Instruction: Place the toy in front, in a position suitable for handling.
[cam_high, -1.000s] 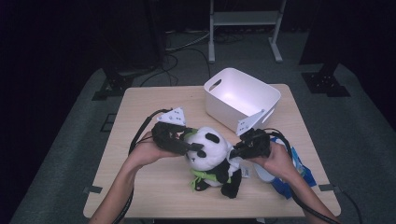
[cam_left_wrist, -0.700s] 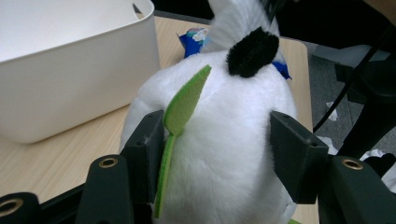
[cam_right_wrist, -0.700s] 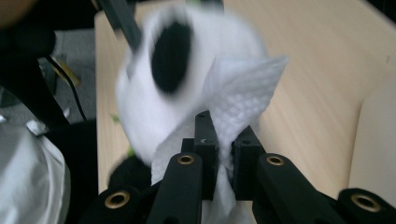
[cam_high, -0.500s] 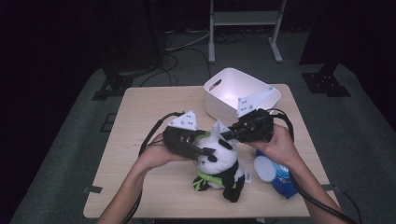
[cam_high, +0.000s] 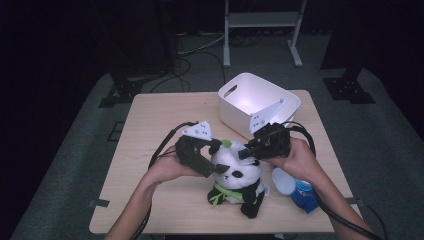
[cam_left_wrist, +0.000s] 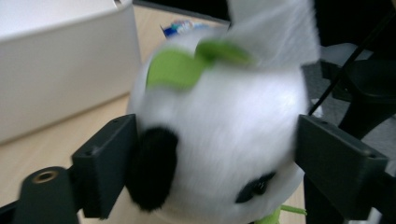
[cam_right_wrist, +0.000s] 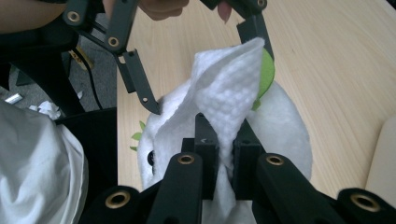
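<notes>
- Your right gripper (cam_right_wrist: 219, 154) is clamped tight on a white dimpled paper wipe (cam_right_wrist: 229, 98), which stands up from between its pads just over the head of the plush black-and-white panda toy with a green scarf and green leaf on top (cam_high: 235, 177)
- Your left gripper (cam_left_wrist: 215, 158) has just been opening its jaws; they now stand 1 on each side of the panda's head, and whether the pads press the plush I cannot tell through the blur, so the steadying grip looks loosened
- The panda sits upright on the pale wooden table (cam_high: 150, 135), near its front edge, in front of the white plastic tub with a handle slot (cam_high: 257, 100) and just left of the blue crinkled packet (cam_high: 300, 192)
- Judged from this, you are midway through wiping the toy: the wipe is in hand at the head, and no part of the toy looks finished or put away
- Against the frame a second ago, the right gripper sits higher and closer to the crown, where before it was low at the panda's right side; the left gripper has slid from the ear side to bracket the head; the panda itself has stayed put
</notes>
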